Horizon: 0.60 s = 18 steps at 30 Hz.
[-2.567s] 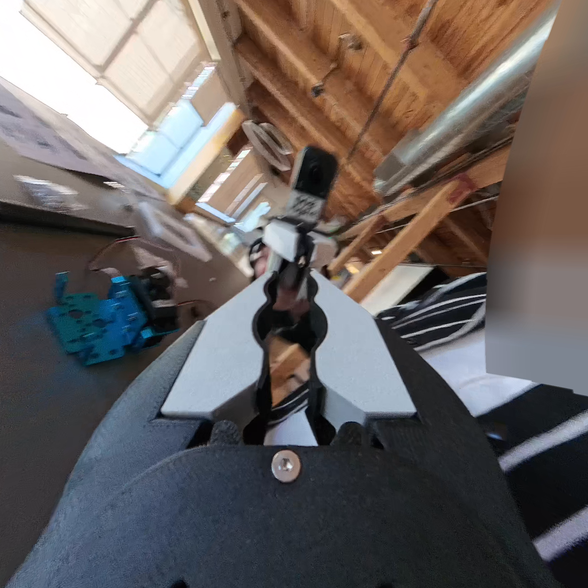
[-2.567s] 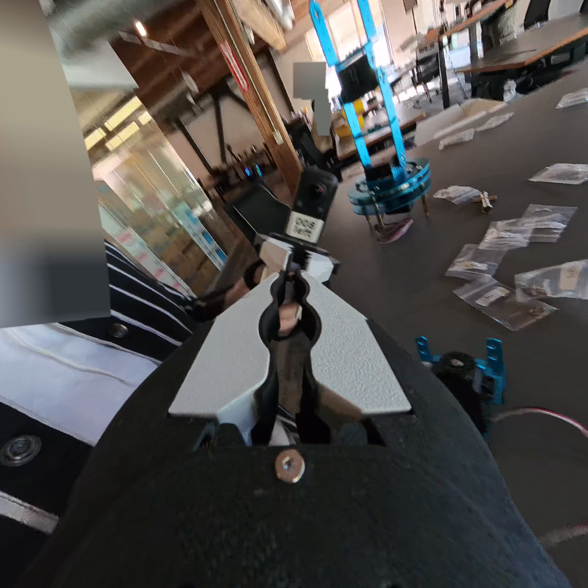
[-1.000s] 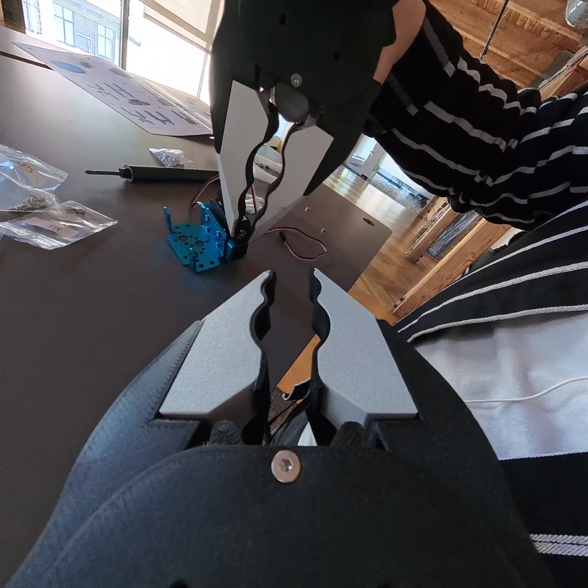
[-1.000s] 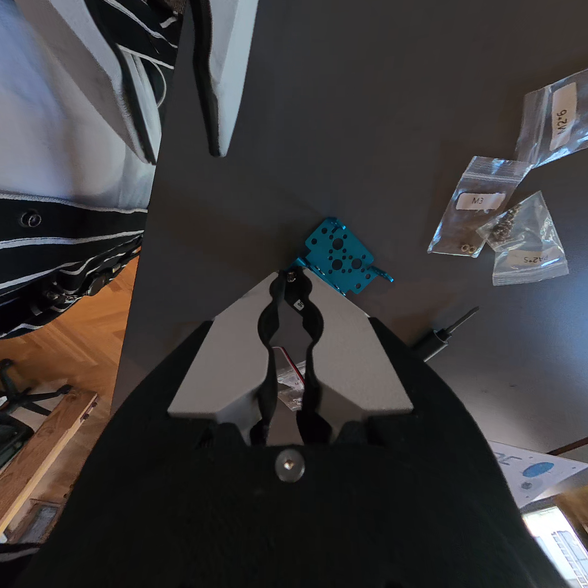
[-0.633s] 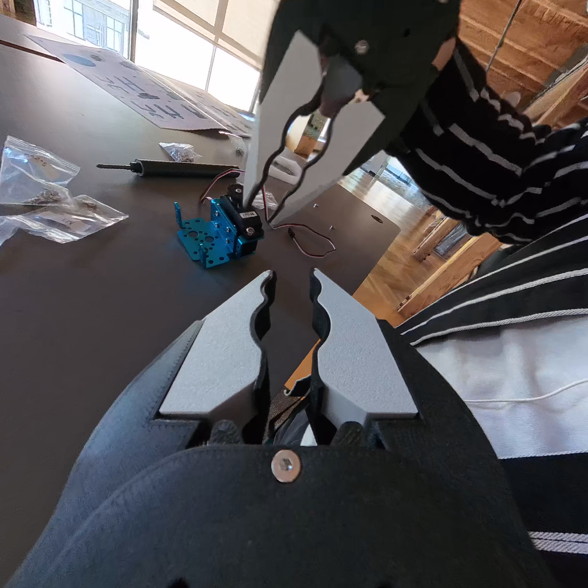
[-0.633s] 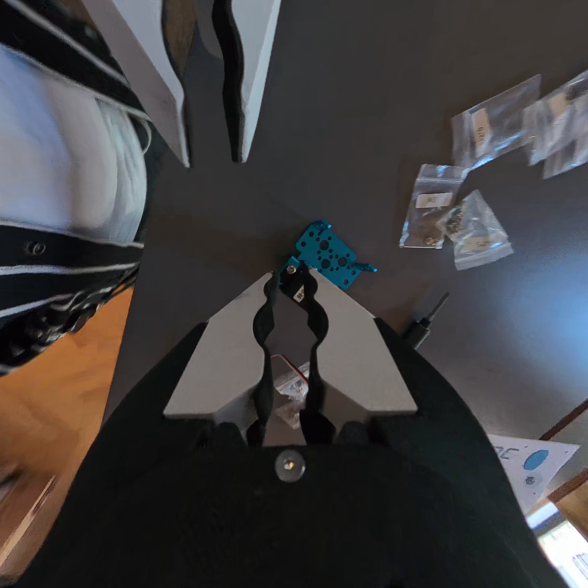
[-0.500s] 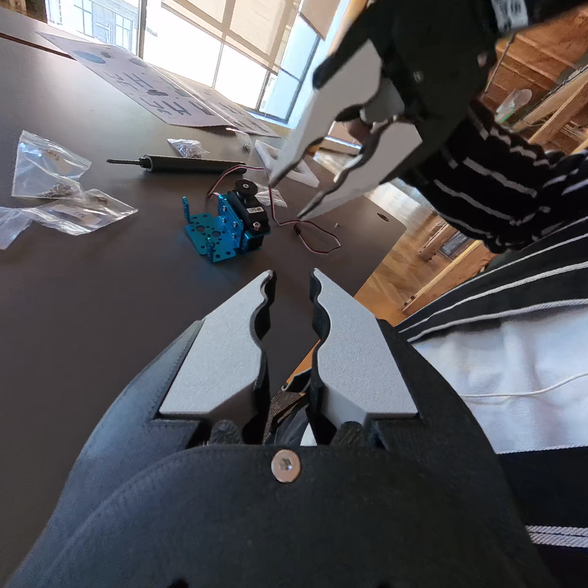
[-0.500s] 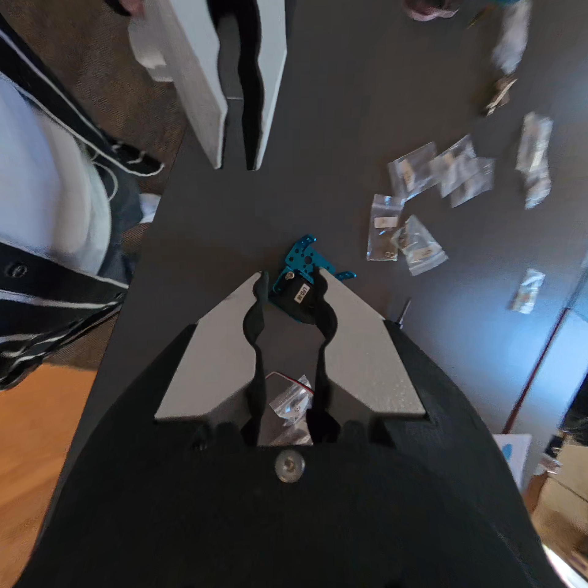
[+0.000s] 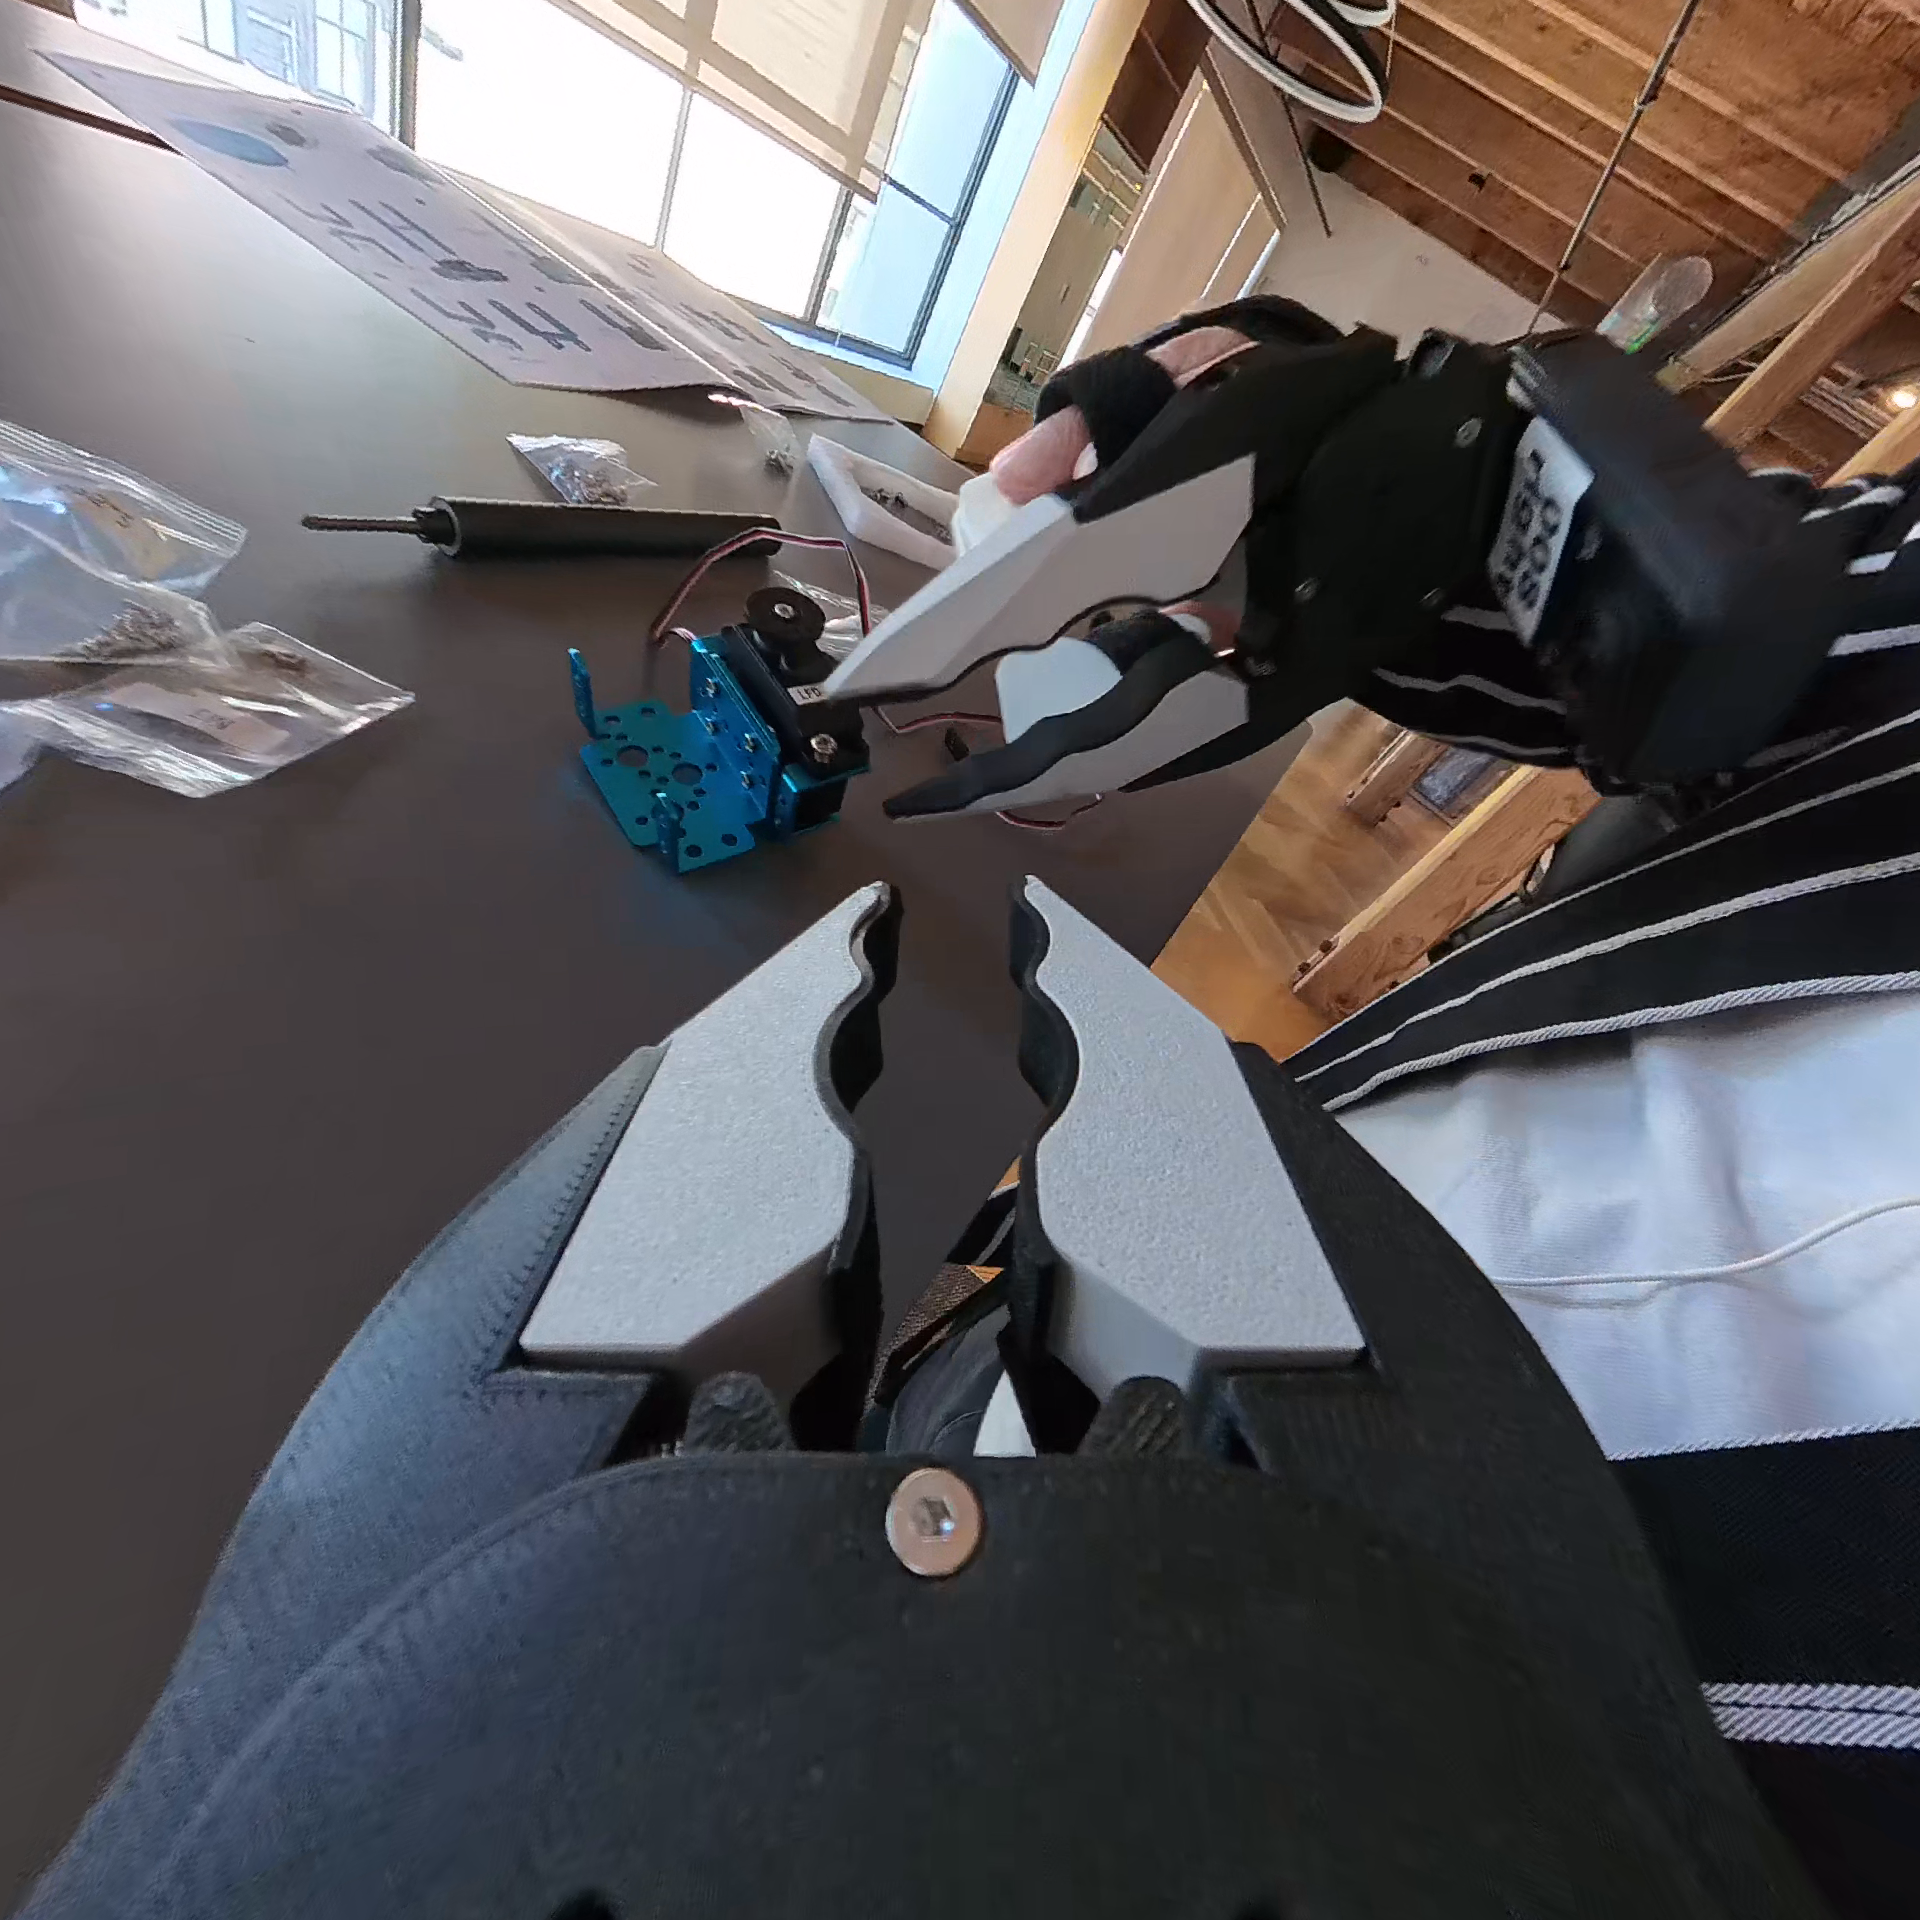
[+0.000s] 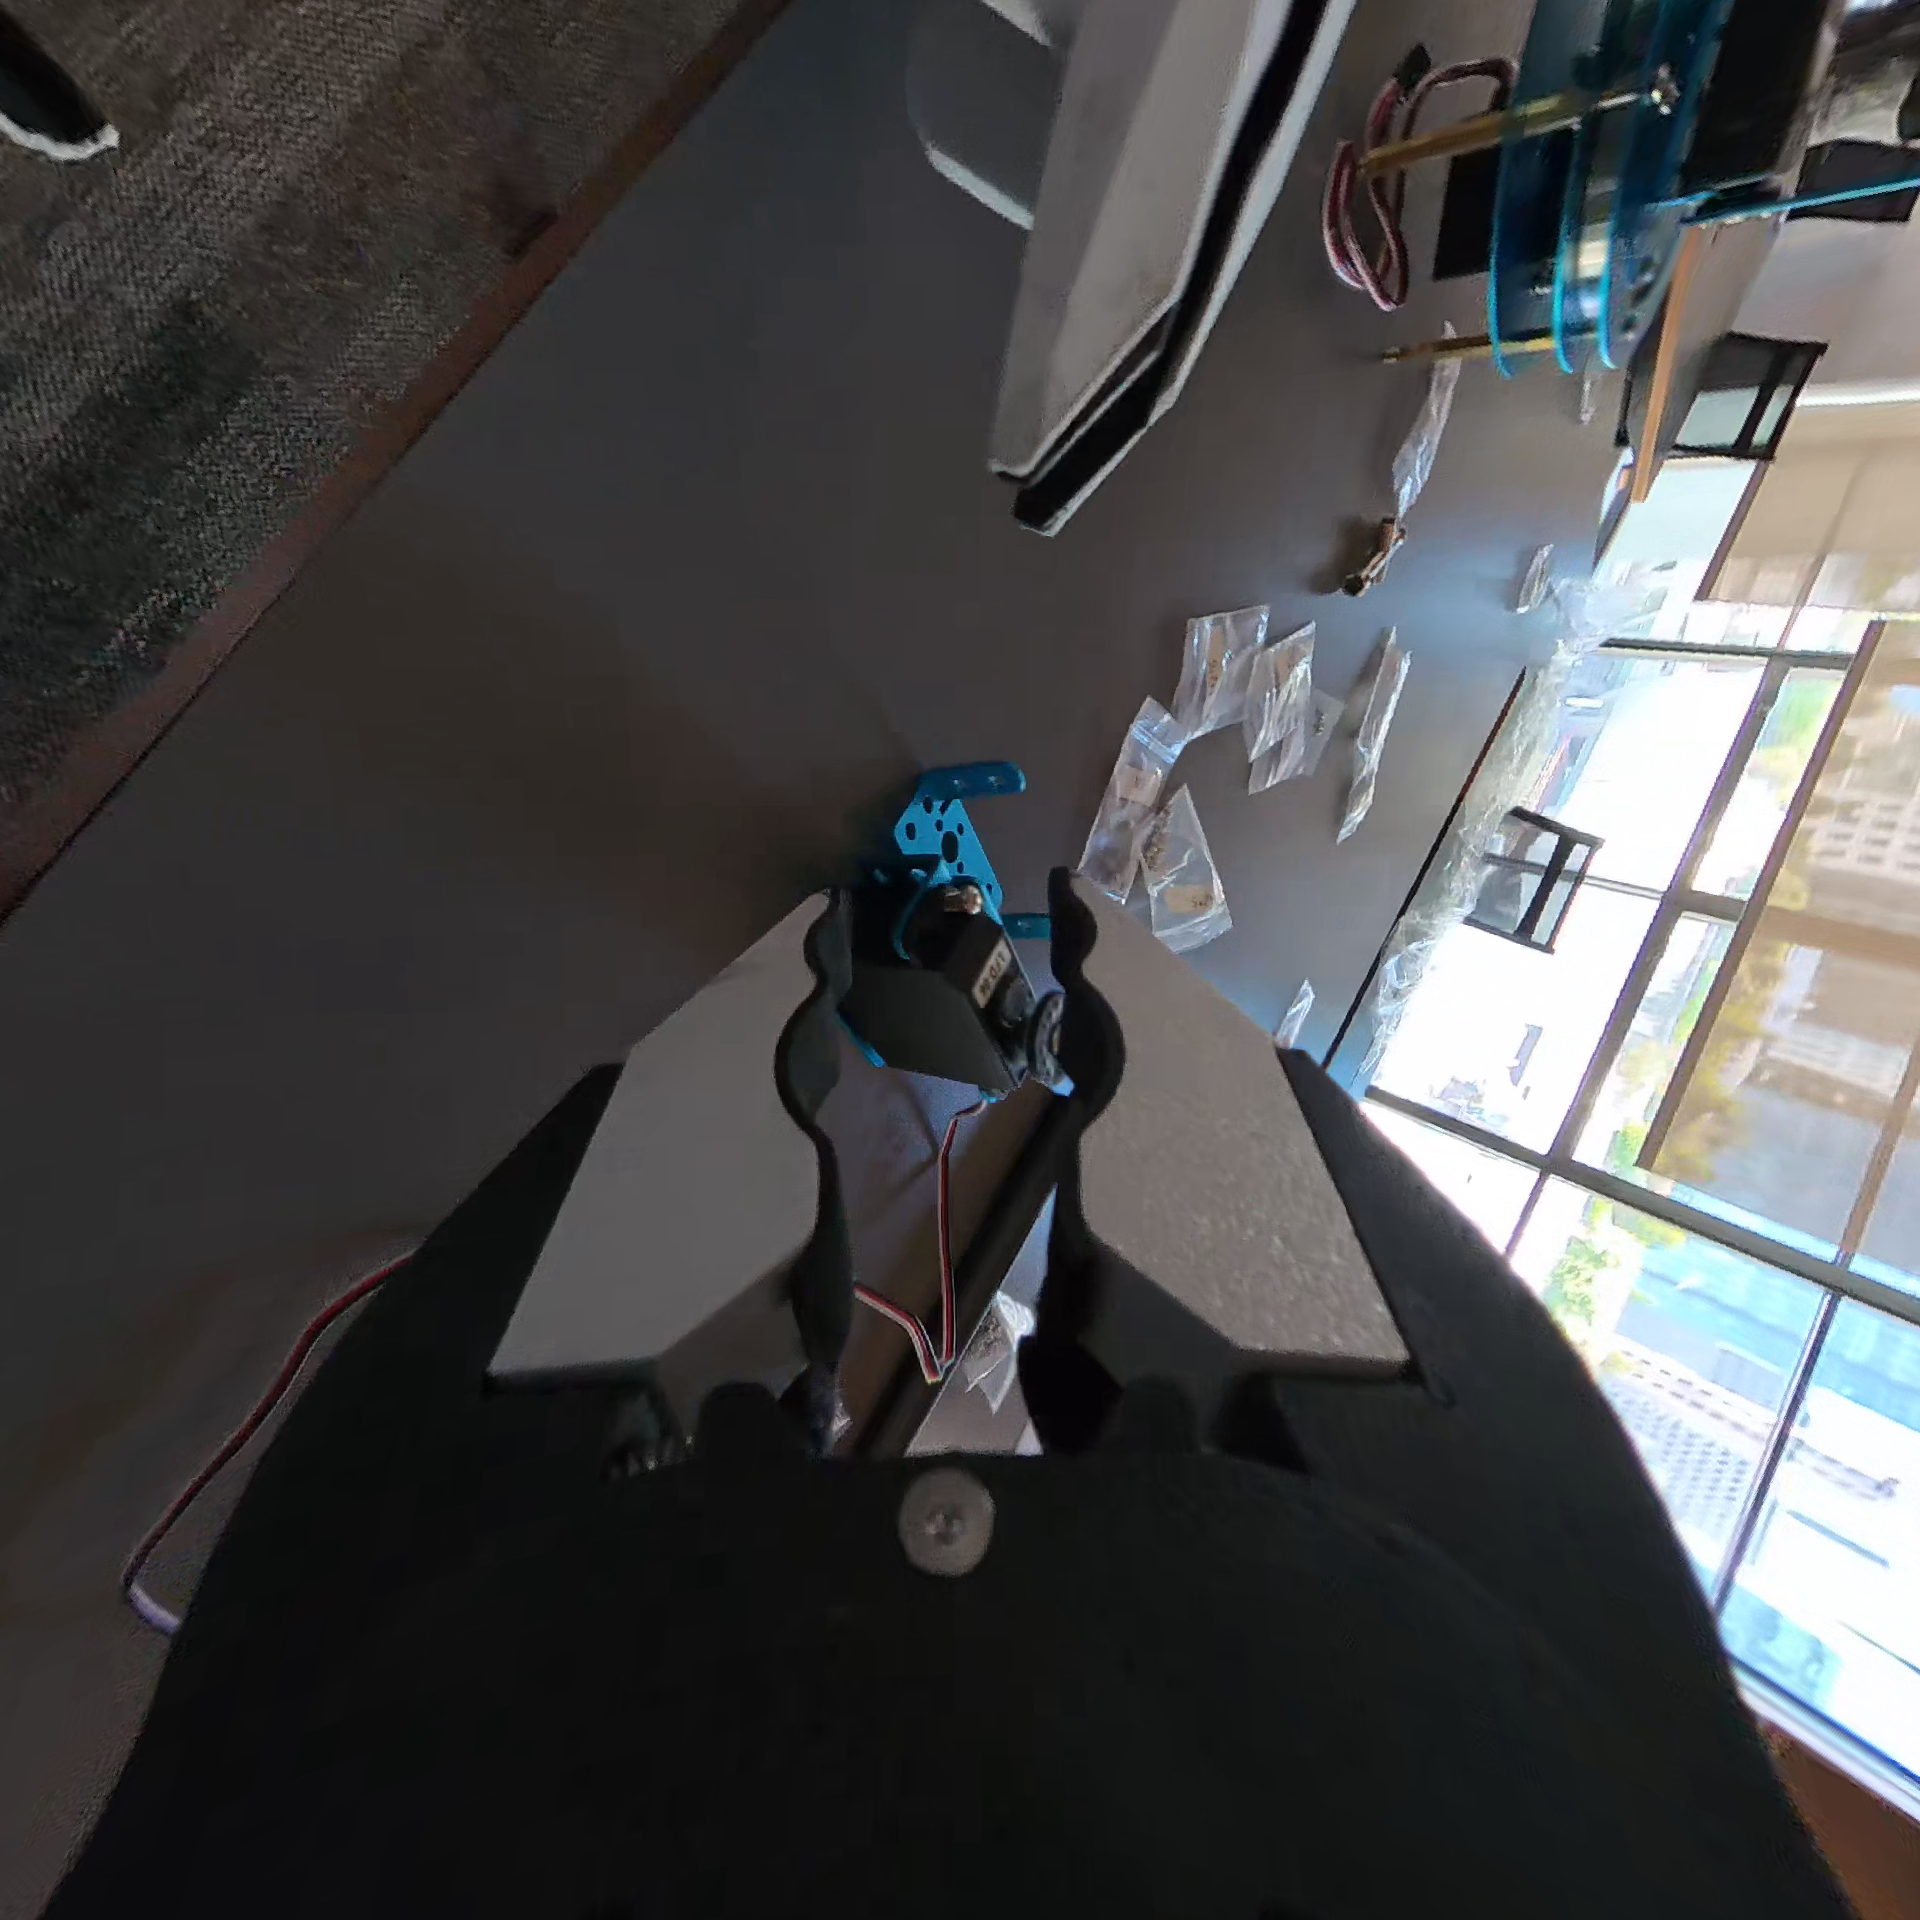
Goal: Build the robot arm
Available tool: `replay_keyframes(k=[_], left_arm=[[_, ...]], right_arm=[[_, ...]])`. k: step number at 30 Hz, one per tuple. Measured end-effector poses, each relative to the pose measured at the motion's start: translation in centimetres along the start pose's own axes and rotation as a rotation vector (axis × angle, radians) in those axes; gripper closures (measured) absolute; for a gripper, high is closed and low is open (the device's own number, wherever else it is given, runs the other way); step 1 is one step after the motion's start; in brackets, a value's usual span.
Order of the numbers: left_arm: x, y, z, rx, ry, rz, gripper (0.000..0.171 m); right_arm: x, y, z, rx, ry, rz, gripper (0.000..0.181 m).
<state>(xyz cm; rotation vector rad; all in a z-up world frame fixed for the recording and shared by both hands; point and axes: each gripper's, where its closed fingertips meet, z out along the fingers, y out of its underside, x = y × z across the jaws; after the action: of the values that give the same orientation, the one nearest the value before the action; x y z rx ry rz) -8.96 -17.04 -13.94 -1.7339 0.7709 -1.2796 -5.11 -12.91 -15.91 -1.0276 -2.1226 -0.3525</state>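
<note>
A blue metal bracket (image 9: 665, 758) with a black servo (image 9: 795, 686) mounted on it lies on the dark table (image 9: 260, 987); a red, white and black wire runs off the servo. My right gripper (image 9: 862, 750) is open and comes in low from the right, one finger above and one below the servo's end. In the right wrist view the servo (image 10: 940, 1003) sits between the tips of my right gripper (image 10: 945, 899), with the bracket (image 10: 940, 831) just beyond. My left gripper (image 9: 954, 902) is open and empty, a short way in front of the bracket, and also shows at the top of the right wrist view (image 10: 1122, 312).
A black screwdriver (image 9: 592, 525), several clear bags of small parts (image 9: 208, 707), a printed sheet (image 9: 468, 260) and a white foam tray (image 9: 883, 509) lie beyond the bracket. A blue disc assembly (image 10: 1558, 187) stands farther off. The table edge (image 9: 1195, 914) is close on the right, beside a person's striped shirt. Some 7 centimetres of space lies between my two pairs of fingers.
My right gripper has swung from pointing down over the bracket to lying low and sideways, and has opened wider around the servo. My left gripper has hardly moved.
</note>
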Motion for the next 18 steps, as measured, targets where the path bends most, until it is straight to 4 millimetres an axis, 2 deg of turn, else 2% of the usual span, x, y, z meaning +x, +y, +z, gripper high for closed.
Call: replay_keyframes(k=[4, 10, 18], left_arm=[[0.26, 0.34, 0.04, 0.002, 0.000, -0.006, 0.153], [0.28, 0.37, -0.15, 0.015, -0.010, -0.015, 0.154], [0.47, 0.20, -0.11, 0.038, -0.007, -0.035, 0.155]], right_arm=[[-0.25, 0.73, 0.41, -0.018, 0.034, -0.066, 0.150], [-0.29, 0.73, 0.74, 0.002, 0.090, -0.090, 0.152], [-0.27, 1.02, 0.74, -0.014, 0.128, -0.117, 0.166]])
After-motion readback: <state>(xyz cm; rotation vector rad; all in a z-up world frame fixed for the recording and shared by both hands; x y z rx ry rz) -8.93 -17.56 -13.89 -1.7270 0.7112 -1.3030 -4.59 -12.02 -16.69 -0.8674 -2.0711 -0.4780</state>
